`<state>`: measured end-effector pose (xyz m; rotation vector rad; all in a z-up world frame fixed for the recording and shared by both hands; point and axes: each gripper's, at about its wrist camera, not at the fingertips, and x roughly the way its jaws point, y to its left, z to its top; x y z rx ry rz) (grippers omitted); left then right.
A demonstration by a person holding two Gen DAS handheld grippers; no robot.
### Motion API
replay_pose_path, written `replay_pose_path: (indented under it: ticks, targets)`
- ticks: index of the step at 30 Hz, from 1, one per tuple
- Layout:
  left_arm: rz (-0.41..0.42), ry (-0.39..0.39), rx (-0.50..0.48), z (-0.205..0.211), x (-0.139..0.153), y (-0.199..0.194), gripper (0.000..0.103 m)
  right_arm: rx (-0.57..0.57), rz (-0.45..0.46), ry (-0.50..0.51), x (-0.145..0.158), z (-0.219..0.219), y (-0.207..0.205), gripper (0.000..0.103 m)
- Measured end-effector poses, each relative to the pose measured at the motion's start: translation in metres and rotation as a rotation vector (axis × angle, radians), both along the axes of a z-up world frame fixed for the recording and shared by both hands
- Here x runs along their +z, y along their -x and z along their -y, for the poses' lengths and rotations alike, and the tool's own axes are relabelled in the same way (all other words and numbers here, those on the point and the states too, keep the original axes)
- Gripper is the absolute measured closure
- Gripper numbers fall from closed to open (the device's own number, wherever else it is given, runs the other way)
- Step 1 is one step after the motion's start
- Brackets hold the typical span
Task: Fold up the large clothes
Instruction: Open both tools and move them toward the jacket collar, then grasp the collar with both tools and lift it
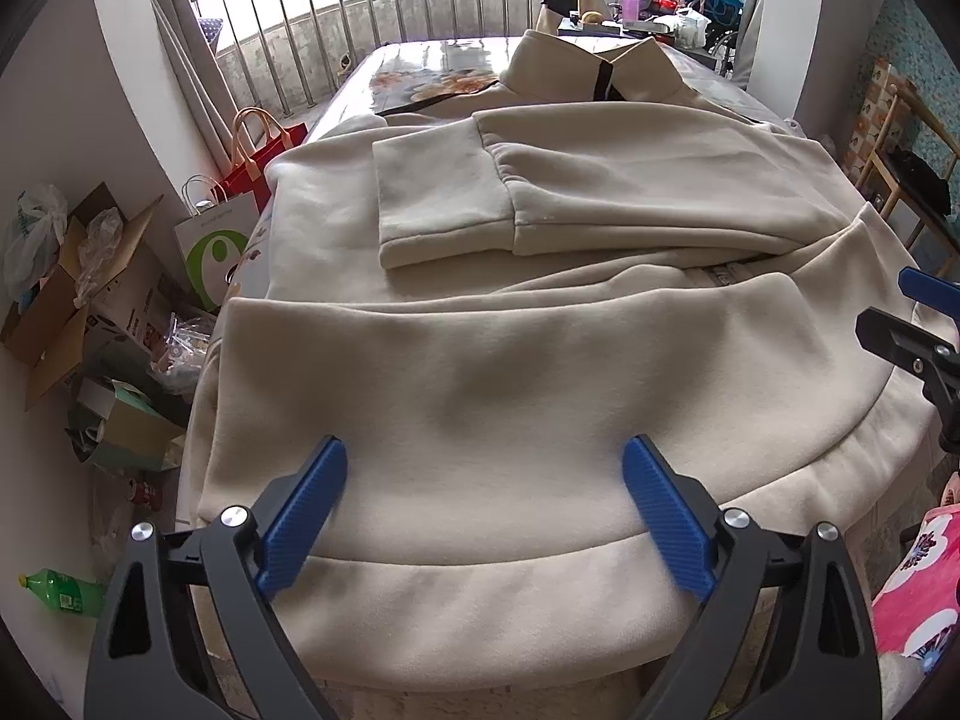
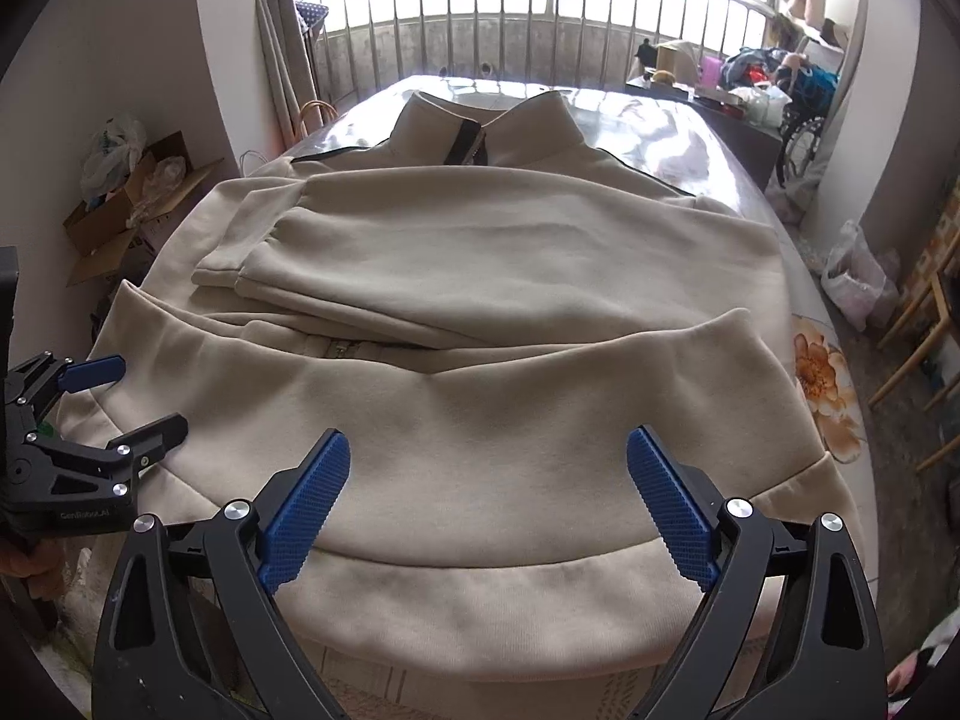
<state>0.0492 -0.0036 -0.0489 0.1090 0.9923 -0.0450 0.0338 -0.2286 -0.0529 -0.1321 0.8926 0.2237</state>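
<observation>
A glossy desk (image 2: 678,120) with a printed orange flower pattern carries a large cream fleece jacket (image 1: 540,360) with a stand-up collar and a dark zip, which covers most of the top and reaches the near edge, where its wide ribbed hem band (image 1: 480,594) curves over the front. The jacket lies with its collar (image 2: 480,126) at the far end, toward a railing of pale metal bars (image 2: 480,18) before a bright window. One sleeve is folded across the chest, its cuff (image 1: 444,204) lying flat toward the left side of the garment, and the lower body has been turned up in a broad fold (image 2: 480,396) whose edge runs across just below that sleeve, with a stretch of zip showing in the gap between. In the left wrist view the left tongs (image 1: 485,516) hang over the lower fold near the hem, the two blue ribbed pads (image 1: 306,522) spread wide with only flat fabric beneath them and nothing pinched. In the right wrist view the right tongs (image 2: 489,510) stand just as wide apart over the same part of the jacket, also gripping nothing; the left tongs show at that view's left edge, beside the garment's side. On the floor to the left lie open brown cardboard boxes (image 1: 66,312), a white paper bag with a green mark (image 1: 219,246), a red bag (image 1: 264,156) and a green plastic bottle (image 1: 60,591).
</observation>
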Motion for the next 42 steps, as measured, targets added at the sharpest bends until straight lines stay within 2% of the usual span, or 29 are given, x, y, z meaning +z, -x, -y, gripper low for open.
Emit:
replay_pose_path:
  ticks: [5,16,22,26,28,32,35,37,39,42]
  targets:
    - [-0.004,0.003,0.006,-0.002,-0.001,-0.004,0.007,0.005,-0.103,0.051,-0.026,-0.004,-0.017,0.008]
    - [-0.013,0.037,0.001,-0.007,-0.004,-0.006,0.004,0.008,-0.115,0.016,-0.028,0.003,-0.015,0.008]
    - [-0.007,0.048,-0.024,-0.01,0.0,-0.008,0.005,0.01,-0.113,0.037,-0.029,0.001,-0.013,0.008]
    - [0.08,0.053,-0.048,-0.021,0.03,-0.009,0.005,0.019,-0.193,0.021,-0.022,0.004,-0.022,0.008]
    - [0.14,0.042,-0.063,-0.027,0.053,-0.015,0.005,0.021,-0.18,-0.018,-0.007,0.009,-0.026,0.008]
    - [0.234,0.024,-0.079,-0.036,0.105,-0.048,0.005,0.059,-0.059,-0.055,0.044,0.016,-0.044,0.008]
    - [0.237,0.093,-0.086,-0.036,0.133,-0.095,0.005,0.084,0.008,-0.101,0.079,0.021,-0.076,0.008]
    - [0.24,0.12,-0.1,-0.031,0.141,-0.128,0.005,0.096,0.034,-0.123,0.096,0.021,-0.105,0.008]
    - [0.255,0.107,-0.103,-0.02,0.141,-0.166,0.006,0.094,0.047,-0.126,0.105,0.02,-0.139,0.008]
    - [0.223,0.159,-0.115,-0.005,0.133,-0.218,0.011,0.073,0.023,-0.124,0.105,0.018,-0.198,0.008]
